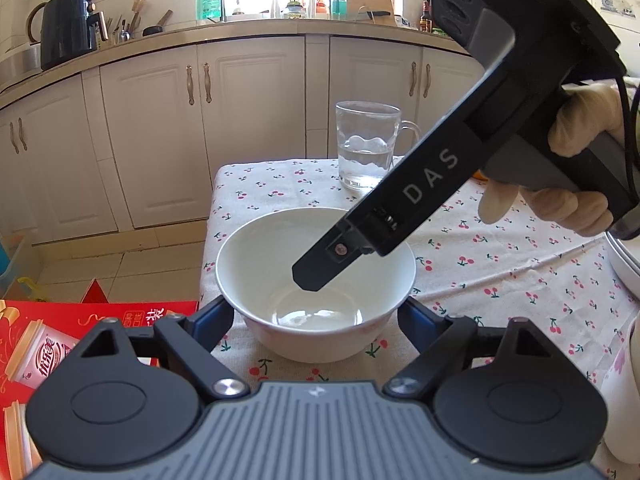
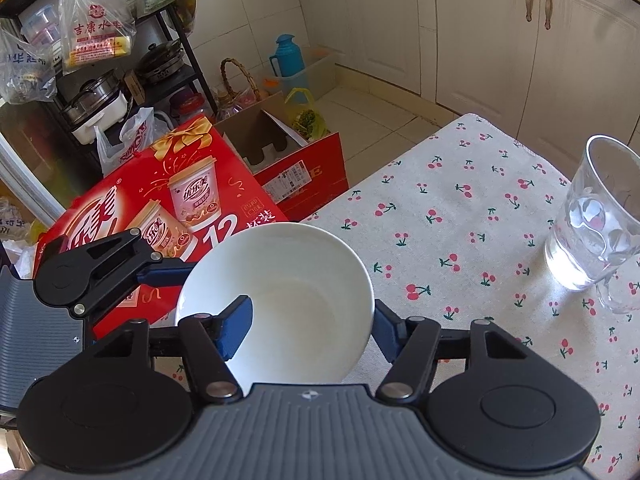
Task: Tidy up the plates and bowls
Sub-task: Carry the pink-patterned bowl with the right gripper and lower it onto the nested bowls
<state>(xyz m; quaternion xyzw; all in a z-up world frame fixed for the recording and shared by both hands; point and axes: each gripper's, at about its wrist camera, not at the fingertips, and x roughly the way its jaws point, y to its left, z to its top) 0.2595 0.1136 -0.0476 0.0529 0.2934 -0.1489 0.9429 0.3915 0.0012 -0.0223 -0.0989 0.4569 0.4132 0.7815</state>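
A white bowl (image 1: 280, 264) stands near the left edge of the table with the cherry-print cloth (image 1: 500, 280). My left gripper (image 1: 316, 316) is open, its blue-padded fingers on either side of the bowl's near wall, apart from it. My right gripper (image 2: 312, 324) is open and straddles the bowl's (image 2: 288, 292) right rim, one finger inside the bowl and one outside. In the left wrist view the right gripper (image 1: 316, 272) reaches down into the bowl from the upper right, held by a gloved hand (image 1: 580, 160). Part of another white dish (image 1: 624, 264) shows at the right edge.
A glass mug (image 1: 366, 148) with some water stands at the table's far side, also in the right wrist view (image 2: 596, 224). A red drinks carton (image 2: 160, 208) lies on the floor left of the table. Kitchen cabinets (image 1: 200, 128) stand behind.
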